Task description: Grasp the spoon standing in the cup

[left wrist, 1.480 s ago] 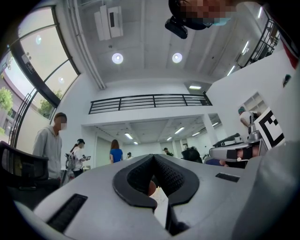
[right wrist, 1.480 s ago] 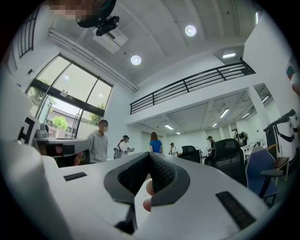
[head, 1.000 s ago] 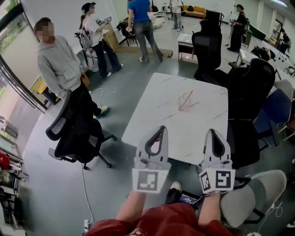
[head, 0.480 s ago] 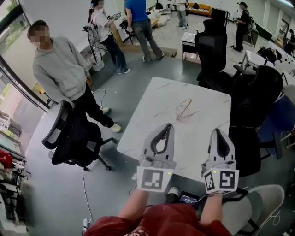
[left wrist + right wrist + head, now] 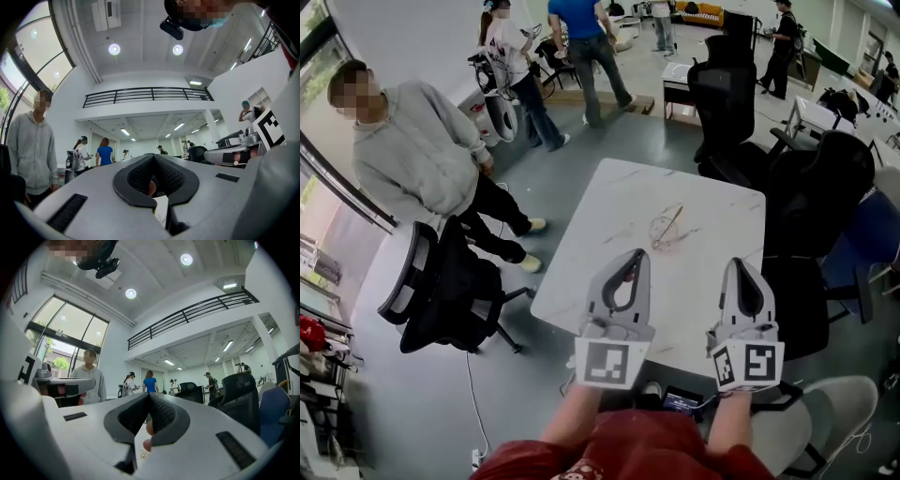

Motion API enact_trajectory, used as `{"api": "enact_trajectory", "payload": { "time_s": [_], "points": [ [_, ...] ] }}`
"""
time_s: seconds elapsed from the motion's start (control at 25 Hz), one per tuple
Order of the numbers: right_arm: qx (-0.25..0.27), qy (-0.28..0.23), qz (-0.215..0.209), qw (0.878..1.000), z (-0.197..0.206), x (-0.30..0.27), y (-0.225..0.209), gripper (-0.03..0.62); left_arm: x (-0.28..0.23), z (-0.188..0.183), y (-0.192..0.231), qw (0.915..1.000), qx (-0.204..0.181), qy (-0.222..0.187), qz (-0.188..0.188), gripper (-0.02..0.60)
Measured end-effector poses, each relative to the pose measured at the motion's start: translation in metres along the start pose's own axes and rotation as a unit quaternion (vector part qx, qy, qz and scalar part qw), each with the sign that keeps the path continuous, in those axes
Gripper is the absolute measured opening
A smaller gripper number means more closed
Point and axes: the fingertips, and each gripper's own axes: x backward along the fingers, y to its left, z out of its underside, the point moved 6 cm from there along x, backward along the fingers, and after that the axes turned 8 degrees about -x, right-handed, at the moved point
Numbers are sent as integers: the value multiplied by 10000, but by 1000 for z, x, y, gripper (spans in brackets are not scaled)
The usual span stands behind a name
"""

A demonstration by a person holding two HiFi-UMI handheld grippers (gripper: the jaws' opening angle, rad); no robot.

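**A:** Where is the spoon [image 5: 674, 218]?

**B:** It stands in the clear cup [image 5: 662, 232], with its handle leaning up and away past the far rim. The cup sits alone on the white table [image 5: 609, 197], roughly in the middle.

**A:** And the two grippers?

**B:** Both are on the near side of the cup and well short of it, over the table's near edge. The left gripper [image 5: 638, 255] is almost in line with the cup, and the right gripper [image 5: 737, 265] is off to the cup's right. On each one the fingers are pressed together at the tips with nothing between them.

**A:** So the grasp hasn't started. What worries you?

**B:** Mostly the jaws being together. I'd say they have to part before they reach the handle. If they arrive like this, they would just push the spoon round the rim or shove the cup along.

**A:** Could the cup tip?

**B:** I think so. It looks light and has nothing to brace it. A bump on the rim or a sideways tug on the leaning spoon could topple it or make it slide.

**A:** Anything else?

**B:** The handle is thin, so a grip that lands off-centre could let it twist or slip out. There is also a black chair [image 5: 825, 183] just right of the cup, beyond the table edge, which crowds the right gripper's side.
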Motion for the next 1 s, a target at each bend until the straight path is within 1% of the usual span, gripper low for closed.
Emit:
{"api": "enact_trajectory", "payload": {
  "time_s": [0.12, 0.28, 0.44, 0.56, 0.8, 1.0],
  "points": [
    [68, 8, 65, 10000, 4, -9, 0, 12, -9, 8, 4, 9999, 64, -38, 74, 9],
    [126, -58, 171, 9998, 8, -32, 5, 12, -25, 20, 19, 9998, -11, -86, 204, 9],
    [238, -1, 236, 9994, 14, -59, 9, 12, -49, 35, 40, 9995, 142, -127, 246, 9],
    [271, 30, 269, 9993, 17, -80, 8, 12, -67, 43, 51, 9994, 139, -152, 295, 9],
    [251, 147, 380, 9989, 30, -115, 3, 12, -98, 66, 63, 9985, 315, 26, 457, 9],
    [267, 253, 540, 9979, 38, -132, -1, 12, -120, 80, 70, 9972, 425, 99, 609, 9]
  ]
}}
